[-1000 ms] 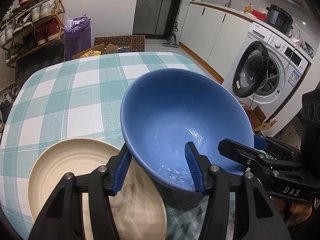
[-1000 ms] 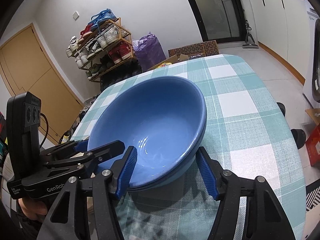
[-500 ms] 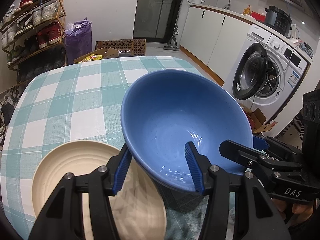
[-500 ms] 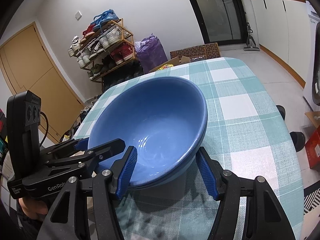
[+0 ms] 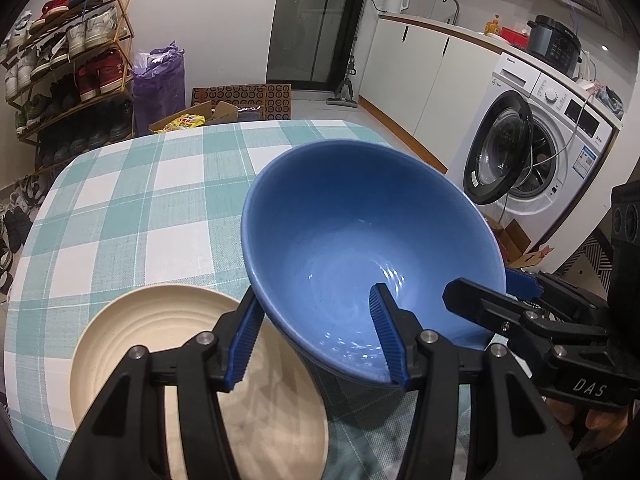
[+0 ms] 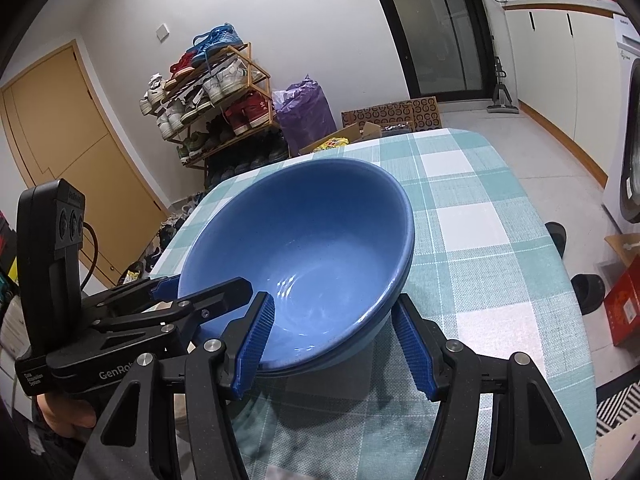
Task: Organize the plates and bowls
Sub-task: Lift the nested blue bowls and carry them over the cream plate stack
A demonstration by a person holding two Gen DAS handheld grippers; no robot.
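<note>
Over the table (image 5: 120, 208), each hand-held gripper, left (image 5: 316, 338) and right (image 6: 336, 340), clamps the blue bowl's (image 5: 360, 240) rim; keep it level, lower evenly, release together.

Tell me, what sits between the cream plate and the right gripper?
The blue bowl, tilted, sits between the cream plate and the right gripper. The left wrist view shows it.
</note>
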